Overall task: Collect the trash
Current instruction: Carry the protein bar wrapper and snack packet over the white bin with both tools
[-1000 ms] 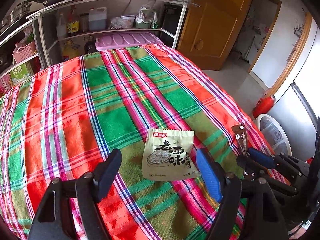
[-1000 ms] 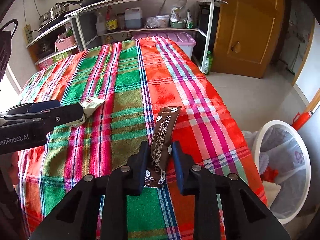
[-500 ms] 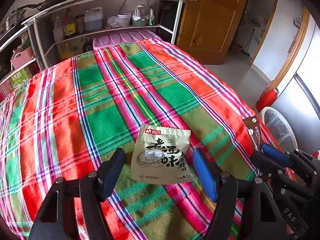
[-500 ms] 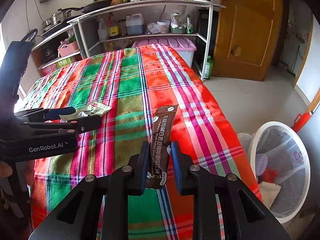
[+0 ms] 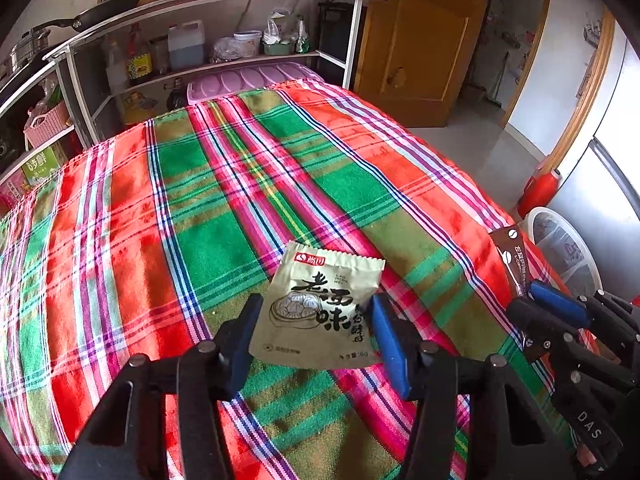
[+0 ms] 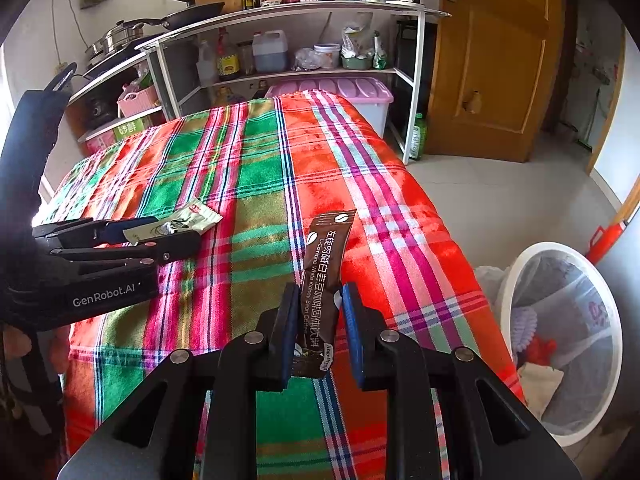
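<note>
Daylight fills the room, bright and even, making the plaid cloth (image 5: 280,184) vivid. Strong glare burns out the left edge of the right wrist view. Shadows are soft. Both views bend hard at the rims, with black corners. Everything looks sharp, no motion blur.

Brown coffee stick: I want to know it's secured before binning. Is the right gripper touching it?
Touching. The right wrist view shows the right gripper with both pads against the brown coffee stick.
</note>
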The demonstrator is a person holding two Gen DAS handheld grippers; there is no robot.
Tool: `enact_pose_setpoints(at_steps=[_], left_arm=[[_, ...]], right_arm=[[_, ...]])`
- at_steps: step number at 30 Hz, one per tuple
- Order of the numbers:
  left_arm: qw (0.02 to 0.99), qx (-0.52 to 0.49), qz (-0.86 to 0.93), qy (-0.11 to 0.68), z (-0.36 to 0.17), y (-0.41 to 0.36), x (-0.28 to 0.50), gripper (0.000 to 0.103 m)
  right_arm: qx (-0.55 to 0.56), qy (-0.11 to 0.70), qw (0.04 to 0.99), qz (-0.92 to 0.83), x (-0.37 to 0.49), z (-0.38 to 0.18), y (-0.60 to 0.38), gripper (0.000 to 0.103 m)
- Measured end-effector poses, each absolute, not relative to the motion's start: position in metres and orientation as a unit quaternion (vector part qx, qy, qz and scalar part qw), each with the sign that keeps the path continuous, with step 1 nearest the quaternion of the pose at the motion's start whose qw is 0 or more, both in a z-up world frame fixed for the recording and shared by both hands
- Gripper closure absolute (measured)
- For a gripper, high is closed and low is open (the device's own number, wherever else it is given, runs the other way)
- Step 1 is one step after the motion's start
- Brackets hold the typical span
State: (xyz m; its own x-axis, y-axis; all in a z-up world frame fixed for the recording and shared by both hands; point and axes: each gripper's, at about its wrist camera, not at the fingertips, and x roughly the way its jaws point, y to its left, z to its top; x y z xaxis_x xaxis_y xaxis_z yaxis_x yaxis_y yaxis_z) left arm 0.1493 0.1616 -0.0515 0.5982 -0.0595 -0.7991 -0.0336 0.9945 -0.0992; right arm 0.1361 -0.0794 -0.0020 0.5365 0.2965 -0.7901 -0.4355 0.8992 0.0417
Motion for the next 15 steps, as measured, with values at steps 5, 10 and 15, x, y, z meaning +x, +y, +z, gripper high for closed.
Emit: enact_pose_setpoints(at_steps=[5,10,15], left_arm=[[0.895,-0.047,-0.007,0.443,-0.047,0.159,0.146,0.052],[0.901,-0.039,-0.002,0.433,-0.042,0.156,0.141,0.054],[0.905,-0.028,0.0,0.424,-0.034,0.151,0.137,0.055]], right_arm=[[-0.077,0.432,0.873,0.21,0.136,-0.002,-0.08,0.08],[-0.072,0.429,0.876,0.208,0.135,0.0,-0.083,0.08],[-0.065,0.427,0.878,0.207,0.133,0.003,-0.089,0.08]])
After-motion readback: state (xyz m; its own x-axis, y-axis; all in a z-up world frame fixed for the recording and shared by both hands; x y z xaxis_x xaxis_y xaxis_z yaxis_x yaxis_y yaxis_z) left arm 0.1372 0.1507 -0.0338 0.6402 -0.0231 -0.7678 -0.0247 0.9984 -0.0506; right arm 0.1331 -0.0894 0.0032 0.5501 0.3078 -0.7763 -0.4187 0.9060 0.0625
